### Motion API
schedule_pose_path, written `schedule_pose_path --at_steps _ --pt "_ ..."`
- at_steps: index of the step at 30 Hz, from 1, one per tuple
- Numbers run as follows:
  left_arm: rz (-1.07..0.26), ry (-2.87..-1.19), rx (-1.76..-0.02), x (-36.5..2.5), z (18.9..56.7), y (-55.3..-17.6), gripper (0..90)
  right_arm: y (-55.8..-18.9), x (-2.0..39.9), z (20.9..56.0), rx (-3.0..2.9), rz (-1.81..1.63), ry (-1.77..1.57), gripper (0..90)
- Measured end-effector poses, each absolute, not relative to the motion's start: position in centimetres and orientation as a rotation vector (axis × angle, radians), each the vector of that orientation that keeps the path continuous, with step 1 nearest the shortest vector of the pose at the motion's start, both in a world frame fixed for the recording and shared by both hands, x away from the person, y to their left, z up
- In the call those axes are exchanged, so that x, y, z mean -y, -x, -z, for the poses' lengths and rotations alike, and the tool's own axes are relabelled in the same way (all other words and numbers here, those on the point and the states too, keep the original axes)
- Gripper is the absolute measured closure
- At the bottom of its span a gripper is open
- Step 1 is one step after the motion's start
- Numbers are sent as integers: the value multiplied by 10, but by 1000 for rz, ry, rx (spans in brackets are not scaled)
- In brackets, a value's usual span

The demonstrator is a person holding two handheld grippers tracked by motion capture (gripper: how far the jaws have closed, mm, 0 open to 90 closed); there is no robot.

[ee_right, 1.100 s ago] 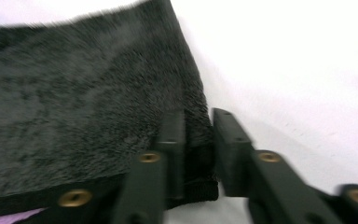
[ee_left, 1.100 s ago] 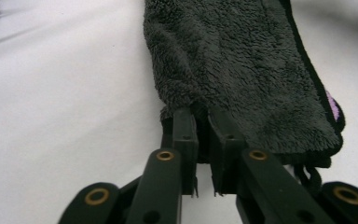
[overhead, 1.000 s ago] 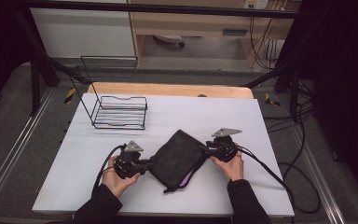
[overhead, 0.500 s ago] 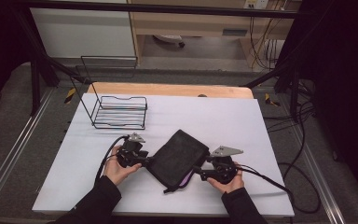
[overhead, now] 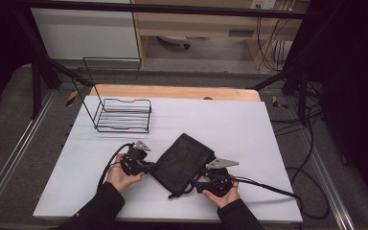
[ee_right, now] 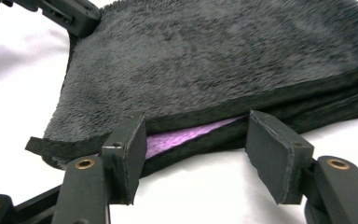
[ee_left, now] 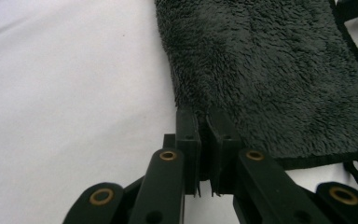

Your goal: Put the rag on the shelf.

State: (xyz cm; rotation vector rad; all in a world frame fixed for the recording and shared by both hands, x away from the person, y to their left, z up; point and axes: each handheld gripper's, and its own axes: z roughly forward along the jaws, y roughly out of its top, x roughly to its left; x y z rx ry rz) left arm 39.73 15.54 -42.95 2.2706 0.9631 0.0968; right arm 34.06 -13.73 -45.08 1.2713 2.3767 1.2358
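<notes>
**Folded dark towel: left edge pinched, right edge not yet gripped**

Wire rack stands at the counter's far left, unused. Left gripper: jaws clamped tight on the towel's left edge. Towel lies folded at the near middle, purple layer visible in the fold. Right gripper: jaws about half open, just been closing slightly, straddling the near edge, pads not pressing. Remaining, by judgement: right grip, then next fold or lift.

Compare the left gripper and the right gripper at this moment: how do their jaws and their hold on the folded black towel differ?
The left gripper is shut, pinching the black towel's edge; the right gripper stands open at the opposite edge, pads apart, gripping nothing. The left meets plain black pile; the right faces a purple inner layer. Both lie low at the towel's edges.
</notes>
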Motion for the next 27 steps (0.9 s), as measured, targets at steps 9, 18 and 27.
schedule_pose_path --at_steps 9,18,27 --pt "-144 -2250 -985 -171 420 -384 848 -327 118 448 -2459 -1263 -1202 404" --pt "-144 -2198 -1030 -200 428 -354 846 -325 104 455 -2460 -1259 -1264 412" --pt "-165 -2168 -1055 -210 434 -324 840 -319 84 456 -2471 -1228 -1213 618"
